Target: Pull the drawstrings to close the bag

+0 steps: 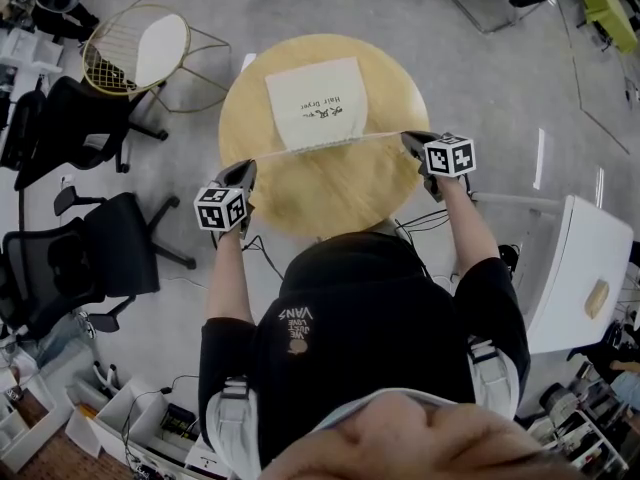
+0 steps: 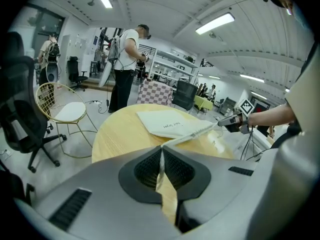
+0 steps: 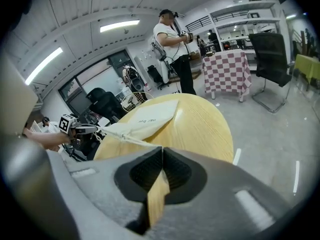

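Shoulders in a black shirt (image 1: 362, 313) filled the bottom of the head view, with both bare forearms reaching forward over a round wooden surface (image 1: 335, 200). The left tongs (image 1: 243, 171) were at the near left rim of the surface and the right tongs (image 1: 412, 141) at its near right, well apart from each other. A pale drawstring (image 1: 268, 154) ran taut in a nearly straight line between them, passing along the near edge of the bag (image 1: 313, 101). Each gripper view showed its tongs clenched, with a thin pale end of the drawstring pinched between the pads. The bag, cream-coloured with small dark print, lay flat on the far half of the surface. Its near edge, where the drawstring ran, looked partly gathered in the gripper views. A wire chair (image 1: 135, 53) with a white seat stood on the floor to the left of the surface, and a black office chair (image 1: 110, 248) stood nearer on the left. A standing person (image 2: 125, 64) was in the background beyond the surface, near a checked cloth (image 3: 227, 71).
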The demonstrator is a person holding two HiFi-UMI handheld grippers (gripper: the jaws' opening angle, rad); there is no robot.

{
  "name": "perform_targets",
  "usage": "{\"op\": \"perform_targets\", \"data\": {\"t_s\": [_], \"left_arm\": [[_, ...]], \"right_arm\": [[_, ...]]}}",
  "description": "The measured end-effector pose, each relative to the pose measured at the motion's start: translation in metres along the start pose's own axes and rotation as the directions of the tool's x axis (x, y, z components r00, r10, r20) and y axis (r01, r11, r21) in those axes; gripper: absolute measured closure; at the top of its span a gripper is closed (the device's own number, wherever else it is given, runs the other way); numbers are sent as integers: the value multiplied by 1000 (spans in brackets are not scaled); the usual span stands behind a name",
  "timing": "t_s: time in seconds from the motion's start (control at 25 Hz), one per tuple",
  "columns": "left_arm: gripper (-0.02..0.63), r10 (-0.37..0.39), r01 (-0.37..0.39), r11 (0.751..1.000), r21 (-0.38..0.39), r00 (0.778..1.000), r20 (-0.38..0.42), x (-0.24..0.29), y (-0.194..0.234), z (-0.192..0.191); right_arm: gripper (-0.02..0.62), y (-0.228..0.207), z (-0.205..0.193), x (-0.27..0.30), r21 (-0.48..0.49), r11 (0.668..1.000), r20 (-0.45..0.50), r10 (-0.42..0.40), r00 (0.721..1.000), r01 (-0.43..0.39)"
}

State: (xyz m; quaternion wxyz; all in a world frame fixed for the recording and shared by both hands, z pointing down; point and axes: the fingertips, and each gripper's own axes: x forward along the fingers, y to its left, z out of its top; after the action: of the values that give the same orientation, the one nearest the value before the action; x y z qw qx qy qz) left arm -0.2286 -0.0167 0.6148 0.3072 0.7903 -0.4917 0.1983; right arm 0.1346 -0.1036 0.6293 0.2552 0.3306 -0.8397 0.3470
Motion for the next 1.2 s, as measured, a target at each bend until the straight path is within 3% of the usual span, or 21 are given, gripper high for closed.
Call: {"op": "perform_targets", "data": {"t_s": [0.52, 1.2], "left_arm": [[591, 32, -32, 999, 4, 999, -21, -7, 11, -6], [591, 104, -107, 993, -59, 994, -40, -4, 26, -11]], "right_arm": [[594, -16, -17, -8, -6, 986, -43, -164, 985, 164], [594, -37, -32, -16, 46, 976, -63, -208, 976, 211]]}}
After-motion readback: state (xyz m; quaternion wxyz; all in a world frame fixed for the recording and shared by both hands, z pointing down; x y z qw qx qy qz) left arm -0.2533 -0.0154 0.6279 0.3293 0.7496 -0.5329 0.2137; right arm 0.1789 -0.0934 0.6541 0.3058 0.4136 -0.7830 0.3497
